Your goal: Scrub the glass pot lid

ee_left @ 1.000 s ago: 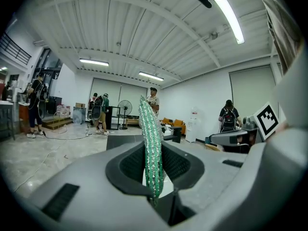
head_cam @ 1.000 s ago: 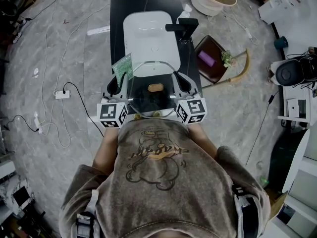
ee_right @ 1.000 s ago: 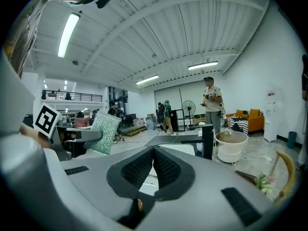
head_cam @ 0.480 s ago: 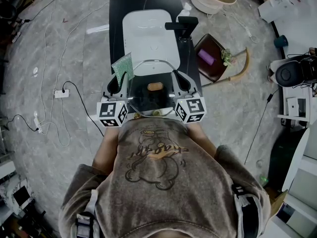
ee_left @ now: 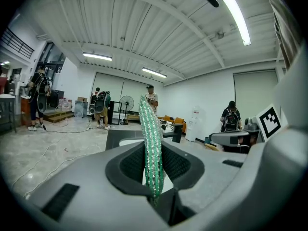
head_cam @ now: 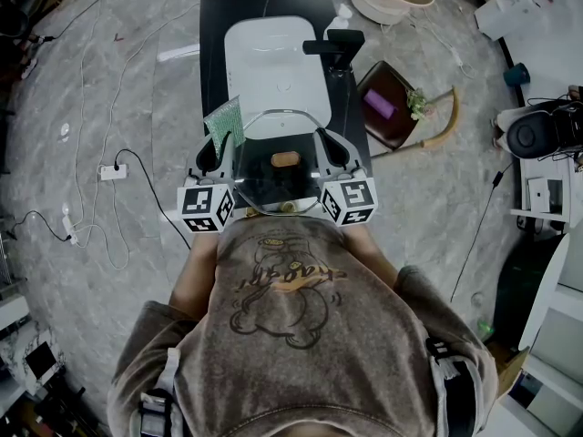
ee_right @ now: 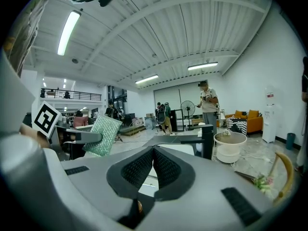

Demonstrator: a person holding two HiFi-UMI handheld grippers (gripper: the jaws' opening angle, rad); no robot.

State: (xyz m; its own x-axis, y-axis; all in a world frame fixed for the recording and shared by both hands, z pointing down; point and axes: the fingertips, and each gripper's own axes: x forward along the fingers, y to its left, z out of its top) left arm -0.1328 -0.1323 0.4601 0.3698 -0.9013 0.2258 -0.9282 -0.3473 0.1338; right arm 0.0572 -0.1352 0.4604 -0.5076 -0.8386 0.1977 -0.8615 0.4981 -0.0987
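left hand-held gripper (ee_left: 154, 153) clamps green cloth (ee_left: 149, 124), right hand-held gripper (ee_right: 153, 152) closed, glass lid (head_cam: 271, 186) between, sink (head_cam: 273, 62) beyond

No word, brand or number can be read anywhere. The only sign-like marks are black-and-white square code markers. They cover the faces of the cube (head_cam: 207, 209) on the left claw (head_cam: 221, 144) and of the cube (head_cam: 351, 202) on the right claw (head_cam: 323, 137), one pattern to a face. Each gripper view shows one such marker on the other claw's cube. The person's shirt carries a cartoon print (head_cam: 284, 285) crossed by a band that may hold lettering, too small and blurred to make out.
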